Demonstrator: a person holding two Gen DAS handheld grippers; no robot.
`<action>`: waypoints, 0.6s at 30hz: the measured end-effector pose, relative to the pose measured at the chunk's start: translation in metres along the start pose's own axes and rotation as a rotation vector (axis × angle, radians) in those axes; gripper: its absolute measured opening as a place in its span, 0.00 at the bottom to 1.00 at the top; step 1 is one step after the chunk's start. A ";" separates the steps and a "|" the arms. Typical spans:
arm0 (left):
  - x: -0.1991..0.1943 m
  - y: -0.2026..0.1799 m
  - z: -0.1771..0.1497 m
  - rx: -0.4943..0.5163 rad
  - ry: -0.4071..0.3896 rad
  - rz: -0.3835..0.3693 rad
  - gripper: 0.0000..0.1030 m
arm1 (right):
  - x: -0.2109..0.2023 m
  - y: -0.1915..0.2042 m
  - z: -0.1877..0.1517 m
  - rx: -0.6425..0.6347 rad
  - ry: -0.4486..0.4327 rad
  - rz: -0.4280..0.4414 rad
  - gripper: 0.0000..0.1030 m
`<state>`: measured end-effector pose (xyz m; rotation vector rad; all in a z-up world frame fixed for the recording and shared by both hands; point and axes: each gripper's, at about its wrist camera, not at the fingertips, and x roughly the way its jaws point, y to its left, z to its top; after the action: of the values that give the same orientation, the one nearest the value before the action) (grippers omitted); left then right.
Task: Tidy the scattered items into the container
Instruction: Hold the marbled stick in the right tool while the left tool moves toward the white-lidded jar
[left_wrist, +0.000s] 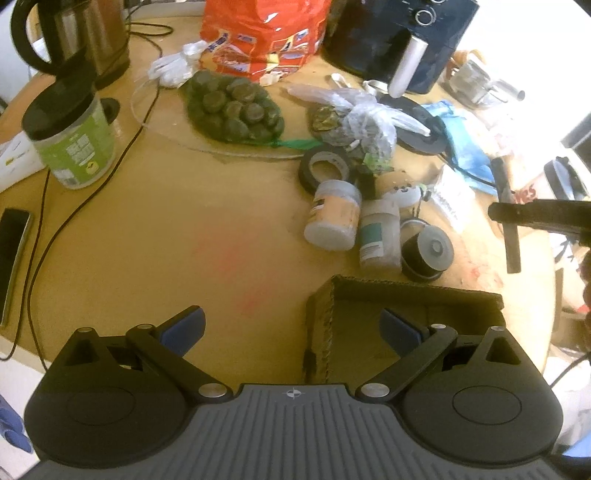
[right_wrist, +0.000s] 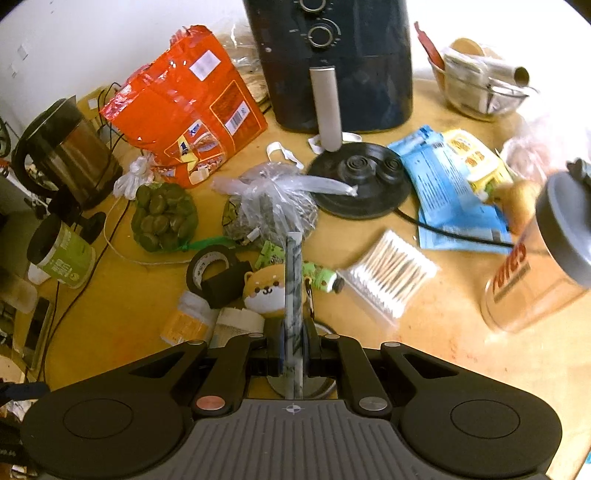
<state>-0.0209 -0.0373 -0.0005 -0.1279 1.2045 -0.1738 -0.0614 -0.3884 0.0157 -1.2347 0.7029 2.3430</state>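
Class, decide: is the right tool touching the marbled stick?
Touching. The right wrist view shows the right tool shut on the stick, its pads pressed against both sides.

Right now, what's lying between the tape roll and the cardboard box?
Two small jars on their sides and a dark spool, seen from the left wrist between tape roll and cardboard box.

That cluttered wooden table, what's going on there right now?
A person is tidying scattered items with two handheld grippers. The right gripper is shut on a slim grey-and-white marbled pen, held above the clutter of small jars and a shiba-dog plush keychain. The left gripper is open and empty, hovering by the brown cardboard box at the table edge. The box looks empty in the part visible.
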 end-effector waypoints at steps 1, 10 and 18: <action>0.001 -0.001 0.001 0.006 0.001 -0.002 1.00 | -0.002 -0.001 -0.002 0.008 -0.001 0.000 0.11; 0.006 -0.009 0.010 0.046 0.012 -0.016 1.00 | -0.014 -0.011 -0.022 0.100 0.008 -0.010 0.11; 0.015 -0.011 0.026 0.075 0.015 -0.018 1.00 | -0.025 -0.020 -0.038 0.164 0.016 -0.027 0.11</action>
<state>0.0079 -0.0507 -0.0027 -0.0720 1.2105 -0.2361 -0.0124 -0.3979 0.0131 -1.1849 0.8604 2.2071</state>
